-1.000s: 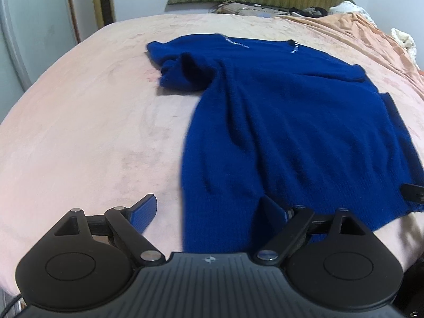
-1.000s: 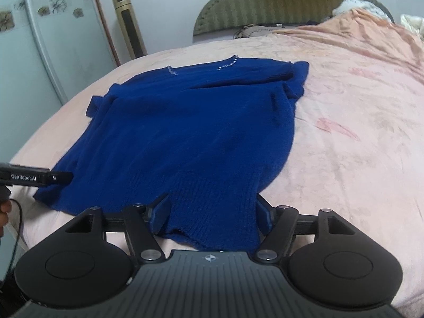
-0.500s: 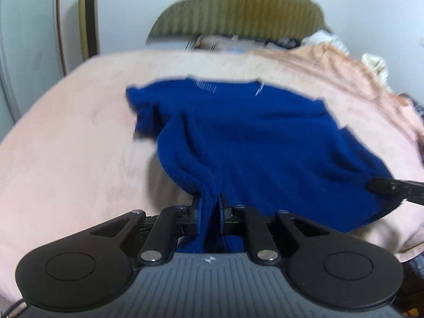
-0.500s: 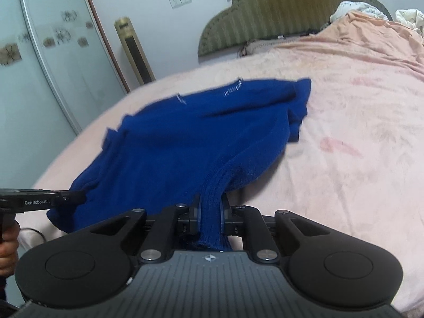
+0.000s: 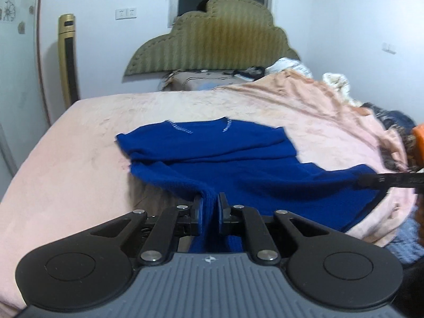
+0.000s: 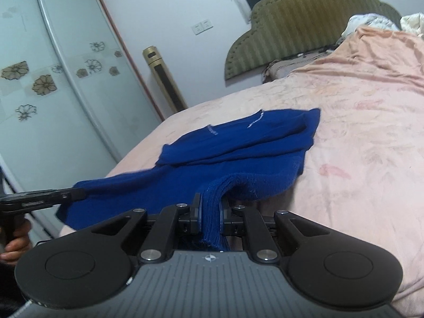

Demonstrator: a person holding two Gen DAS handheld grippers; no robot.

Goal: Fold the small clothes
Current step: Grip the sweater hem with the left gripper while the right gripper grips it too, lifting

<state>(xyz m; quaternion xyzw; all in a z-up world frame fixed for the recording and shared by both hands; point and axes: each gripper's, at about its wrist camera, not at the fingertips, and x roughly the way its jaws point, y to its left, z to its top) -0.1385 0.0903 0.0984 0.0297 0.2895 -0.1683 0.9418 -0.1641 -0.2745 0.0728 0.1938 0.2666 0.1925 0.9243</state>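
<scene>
Since a second ago: both grippers have clamped onto the sweater's hem and come up off the bed; the near half of the garment now hangs lifted where it lay flat.
Left gripper point(image 5: 210, 209): clenched on a bunched fold of blue knit at the hem's left corner, cloth pinched between the pads and trailing down behind them.
Right gripper point(image 6: 210, 213): clenched too, on the ribbed hem at the right corner; in the left wrist view its dark tip pokes in from the right edge, holding the far corner up.
Hem between the two: stretched in a sagging line from one grip to the other, clear of the bedspread point(image 5: 79, 159).
Sweater point(image 5: 225, 153): directly ahead of both tools, long axis running away from them, hem nearest, collar farthest.
Sleeves: look already folded in across the body, judging by the layered edge at mid-length.
Collar point(image 5: 204, 127): flat on the bed at the far end, pale stitched lettering showing, pointing toward the headboard point(image 5: 212, 42).
Nearer hand: neither, each holds its own corner at about the same reach.
Coming move, my read: carry the hem forward along that long axis and lay it on the collar, both hands level so the fold lands square.
Watch for: one hand leading, which would skew the crease.
</scene>
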